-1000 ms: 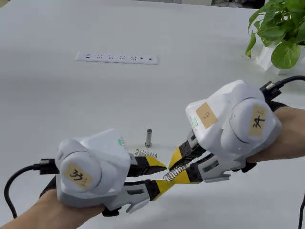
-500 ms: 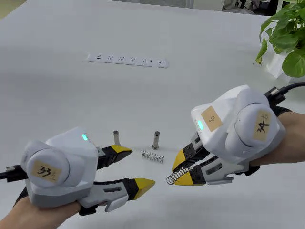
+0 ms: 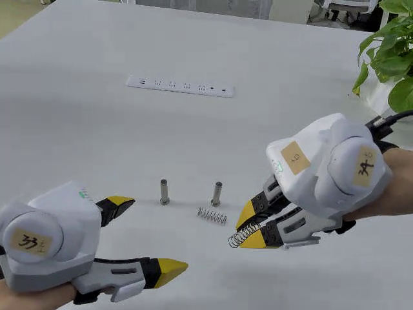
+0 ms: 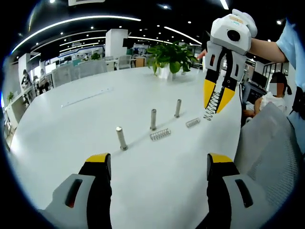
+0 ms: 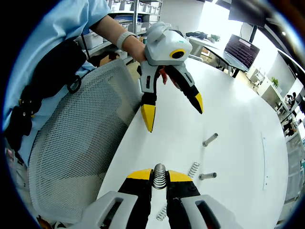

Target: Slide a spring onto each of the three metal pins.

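My right gripper [image 3: 248, 228] is shut on one end of a small steel spring [image 3: 237, 236], held just above the white table; the same spring [image 5: 159, 172] shows between its yellow tips. My left gripper [image 3: 147, 236] is open and holds nothing, low at the left. Two upright metal pins [image 3: 164, 192] [image 3: 217, 193] stand between the grippers, with a loose spring [image 3: 212, 216] lying by the right one. In the left gripper view three pins [image 4: 153, 119] stand in a row, with two loose springs [image 4: 160, 134] [image 4: 193, 122] beside them and the right gripper [image 4: 214, 98] above.
A white power strip [image 3: 179, 86] lies further back on the table. A potted plant [image 3: 390, 58] stands at the far right edge. A grey mesh chair [image 5: 81, 143] sits close to the near table edge.
My left gripper has drawn back to the left, away from the right gripper, and its jaws stand wider apart. The right gripper still holds the spring.
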Available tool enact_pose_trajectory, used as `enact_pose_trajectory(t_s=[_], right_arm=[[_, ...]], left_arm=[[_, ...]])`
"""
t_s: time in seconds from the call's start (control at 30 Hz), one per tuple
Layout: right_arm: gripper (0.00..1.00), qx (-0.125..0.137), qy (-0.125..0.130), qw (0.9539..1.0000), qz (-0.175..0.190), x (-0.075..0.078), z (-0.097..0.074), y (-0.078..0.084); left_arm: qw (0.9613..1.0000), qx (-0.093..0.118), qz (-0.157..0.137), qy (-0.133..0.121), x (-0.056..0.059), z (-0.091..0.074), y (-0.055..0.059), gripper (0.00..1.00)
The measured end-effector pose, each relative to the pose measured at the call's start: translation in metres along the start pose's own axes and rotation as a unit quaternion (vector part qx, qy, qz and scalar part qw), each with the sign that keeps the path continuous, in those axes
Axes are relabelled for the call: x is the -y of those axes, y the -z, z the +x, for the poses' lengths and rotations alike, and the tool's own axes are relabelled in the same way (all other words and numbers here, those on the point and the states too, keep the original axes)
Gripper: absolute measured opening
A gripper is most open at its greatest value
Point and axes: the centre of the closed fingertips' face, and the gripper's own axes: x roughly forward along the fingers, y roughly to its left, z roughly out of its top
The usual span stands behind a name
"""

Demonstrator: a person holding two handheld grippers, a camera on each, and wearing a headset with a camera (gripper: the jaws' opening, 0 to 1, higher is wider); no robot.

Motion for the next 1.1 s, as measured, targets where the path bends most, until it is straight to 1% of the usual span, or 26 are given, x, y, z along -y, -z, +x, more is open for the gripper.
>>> enact_pose_trajectory(t_s=[0.07,0.13,0.17,0.33,0.47,0.6,0.67,0.73,0.8,0.97,1.0,1.07,1.1], right_arm=[[0.07,-0.003,0.000,1.0000,0.000,0.003,0.000,-0.001],[0.07,-0.008,-0.001,1.0000,0.000,0.007,0.000,-0.003],[0.07,-0.013,-0.001,0.9999,0.004,0.010,0.000,-0.003],[0.07,-0.022,0.001,0.9997,-0.004,0.019,-0.001,-0.006],[0.07,-0.028,0.003,0.9995,-0.011,0.029,-0.002,-0.012],[0.07,-0.034,0.001,0.9993,-0.016,0.038,-0.003,-0.017],[0.07,-0.037,-0.004,0.9991,-0.018,0.042,-0.002,-0.019],[0.07,-0.042,-0.006,0.9989,-0.019,0.048,-0.001,-0.019],[0.07,-0.046,-0.011,0.9987,-0.018,0.053,-0.001,-0.021],[0.07,-0.058,-0.017,0.9978,-0.028,0.066,0.002,-0.025],[0.07,-0.060,-0.020,0.9975,-0.030,0.073,0.004,-0.025],[0.07,-0.065,-0.024,0.9971,-0.033,0.079,0.006,-0.025],[0.07,-0.071,-0.028,0.9964,-0.037,0.081,0.008,-0.024]], left_arm=[[0.9999,0.002,0.006,-0.010,-0.004,-0.002,-0.001,0.89],[0.9997,0.008,0.004,-0.022,-0.009,-0.004,-0.003,0.95],[0.9996,0.009,0.004,-0.025,-0.010,-0.005,-0.003,0.99],[0.9998,0.008,0.003,-0.019,-0.013,-0.007,-0.001,0.99],[0.9998,0.006,0.004,-0.016,-0.015,-0.008,0.001,0.99],[0.9999,0.004,0.004,-0.012,-0.018,-0.008,0.002,0.99],[0.9999,0.003,0.001,-0.010,-0.019,-0.009,0.002,0.99],[0.9999,0.008,-0.003,-0.010,-0.020,-0.010,0.002,0.99],[0.9999,0.006,-0.002,-0.009,-0.021,-0.010,0.004,0.99],[1.0000,0.000,-0.001,-0.009,-0.022,-0.010,0.009,0.98],[1.0000,-0.001,-0.001,-0.008,-0.022,-0.009,0.009,0.98],[1.0000,-0.003,-0.001,-0.008,-0.022,-0.009,0.010,0.98],[1.0000,-0.004,-0.001,-0.008,-0.022,-0.009,0.010,0.98]])
